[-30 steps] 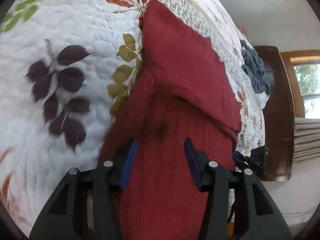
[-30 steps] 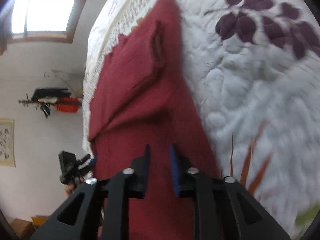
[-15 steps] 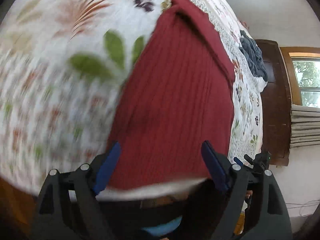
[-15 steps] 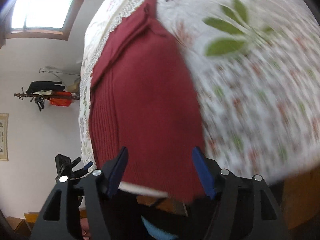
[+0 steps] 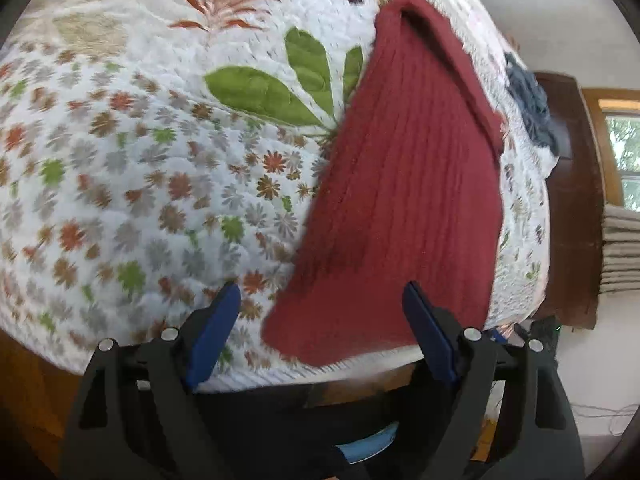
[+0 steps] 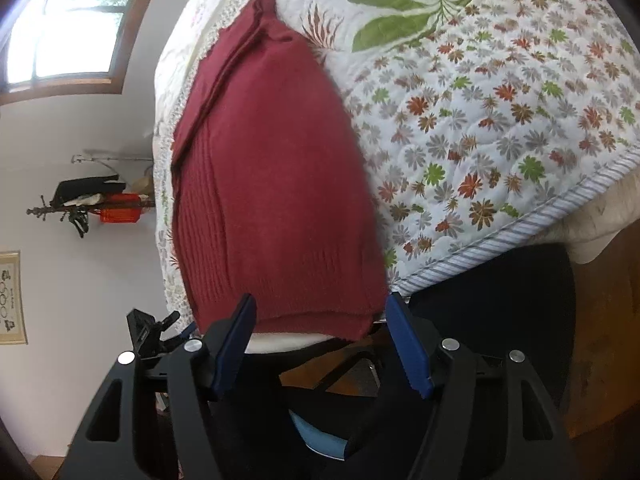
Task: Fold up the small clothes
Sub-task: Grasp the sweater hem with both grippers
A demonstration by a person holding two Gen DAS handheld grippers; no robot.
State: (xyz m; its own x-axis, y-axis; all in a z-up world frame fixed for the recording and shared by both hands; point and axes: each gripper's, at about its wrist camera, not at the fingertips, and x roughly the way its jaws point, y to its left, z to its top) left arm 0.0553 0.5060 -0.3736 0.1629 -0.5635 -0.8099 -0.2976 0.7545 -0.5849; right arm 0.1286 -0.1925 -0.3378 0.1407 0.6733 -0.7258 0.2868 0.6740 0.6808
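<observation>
Bedroom, bed with a quilted floral bedspread [image 5: 168, 168], arched window off to one side in the right wrist view, dark wood headboard and a grey garment [image 5: 528, 108] at the far end in the left wrist view.

The red knit sweater [image 5: 404, 216] now lies flat on the bedspread, hem right at the near edge of the bed, slightly overhanging it in the right wrist view. One long folded-in strip runs along its far side edge; the rest reads as a single smooth panel. A second ago you were in close with both tools on the fabric, the right one nearly pinched; half a second ago both were already spread and backing off. Now you've pulled back past the bed edge.

Left tool [image 5: 320, 332]: jaws wide, nothing between them; the near-left hem corner sits in the gap's line of sight, not touched as far as I can tell. Right tool [image 6: 320, 340]: jaws wide too, empty, framing the hem from just off the bed.

Meaning: that fold is laid and released. The sweater holds its shape, no springback visible. Judging by the long narrow outline, the lengthwise fold looks done and a crosswise one remains, hem up toward the collar end.

My guess for the next move: each tool takes a hem corner, both layers. Watch the overhang; the knit is soft and a one-layer grab could peel the fold open.

The blue thing below each tool is too blurred to identify.
</observation>
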